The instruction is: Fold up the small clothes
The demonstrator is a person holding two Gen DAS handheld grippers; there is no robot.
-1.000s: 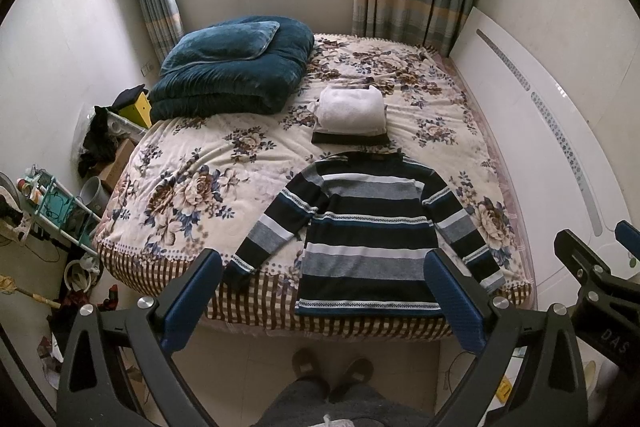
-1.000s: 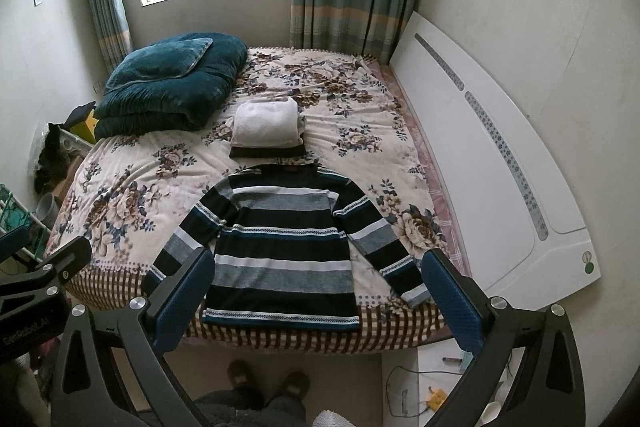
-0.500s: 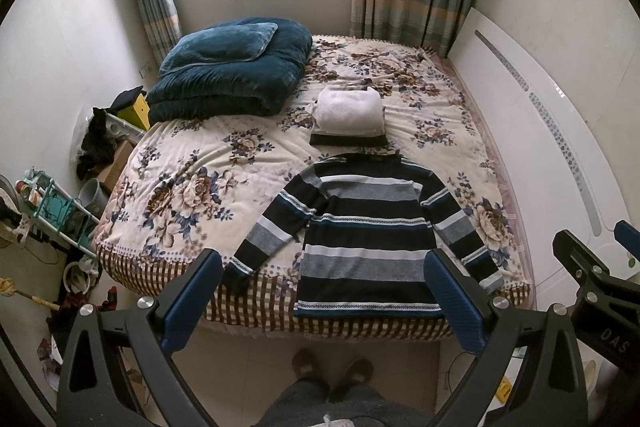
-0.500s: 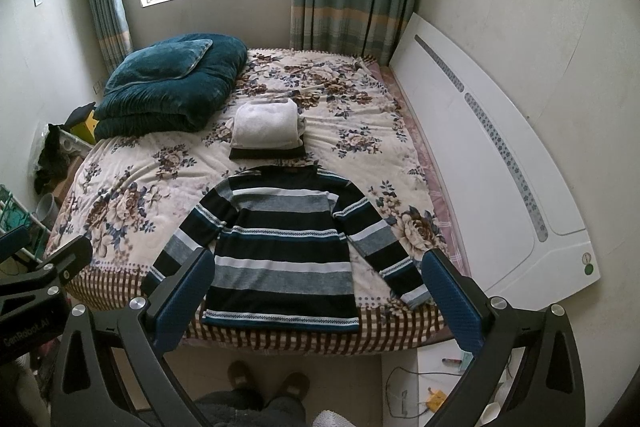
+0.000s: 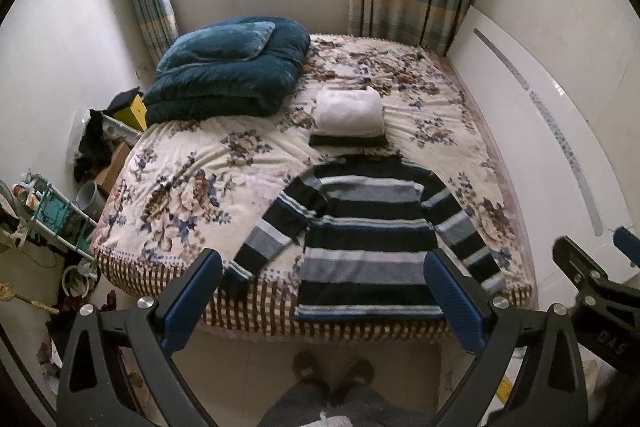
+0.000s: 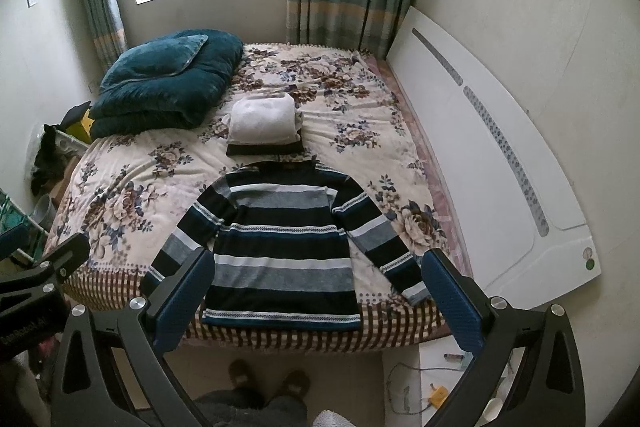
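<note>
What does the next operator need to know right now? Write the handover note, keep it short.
Left gripper: open, empty, held above the foot of the bed.
Right gripper: open, empty, same height, beside the left one.
Striped sweater: flat on the bed near its foot edge, both sleeves spread outward, hem toward you. Nothing folded on it yet.
Folded pile: a white garment on a dark one, just beyond the sweater's collar. Looks done.
Left to do: fold in the sleeves, fold the body, probably stack it on the pile.
</note>
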